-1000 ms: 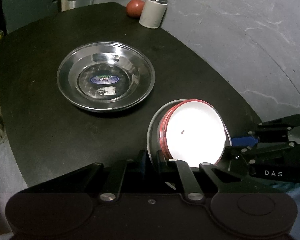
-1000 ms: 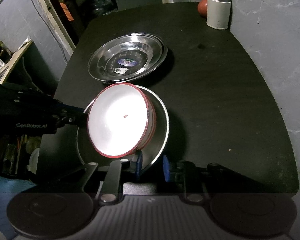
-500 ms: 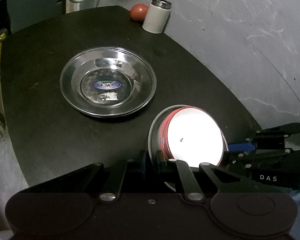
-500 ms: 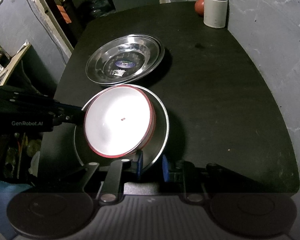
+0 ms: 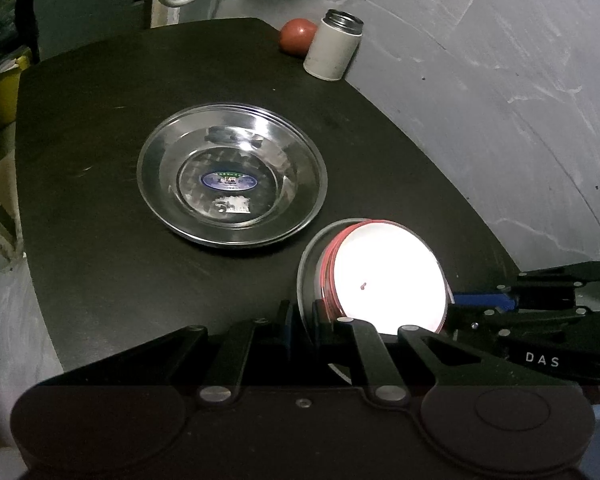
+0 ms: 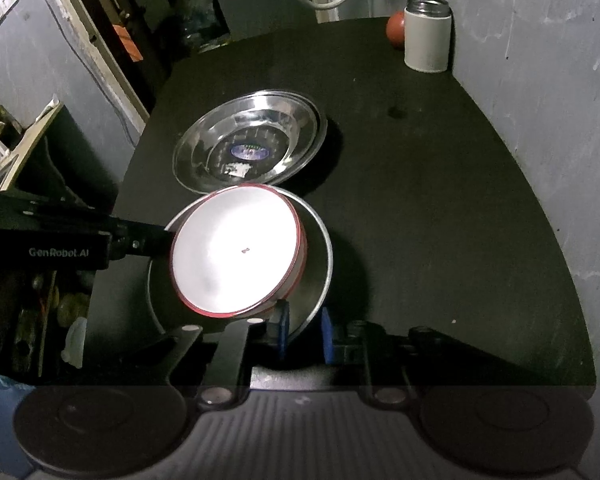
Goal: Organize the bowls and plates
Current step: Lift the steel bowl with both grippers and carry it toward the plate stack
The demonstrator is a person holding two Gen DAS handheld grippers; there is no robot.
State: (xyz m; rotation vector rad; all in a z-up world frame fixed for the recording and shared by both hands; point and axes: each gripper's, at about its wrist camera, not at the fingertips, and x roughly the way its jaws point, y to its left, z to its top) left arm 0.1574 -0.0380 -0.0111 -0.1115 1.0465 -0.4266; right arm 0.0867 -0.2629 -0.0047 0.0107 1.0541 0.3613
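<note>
Left gripper (image 5: 302, 326): fingers narrowly parted, pinching the near-left rim of the steel bowl (image 5: 306, 276).
Right gripper (image 6: 304, 332): 2 blue-padded fingers set close, straddling the steel bowl's rim on the opposite side; contact looks firm.
Steel bowl: gripped by both grippers at the near end of the black table (image 5: 100, 100); whether it clears the surface, cannot tell.
White bowl (image 6: 236, 254): red-rimmed, nested tilted inside the steel bowl.
Steel plate (image 5: 232, 176): flat mid-table, just beyond the bowls, untouched.
Canister (image 6: 427, 34): upright at the far edge, red ball (image 6: 395, 30) beside it.
</note>
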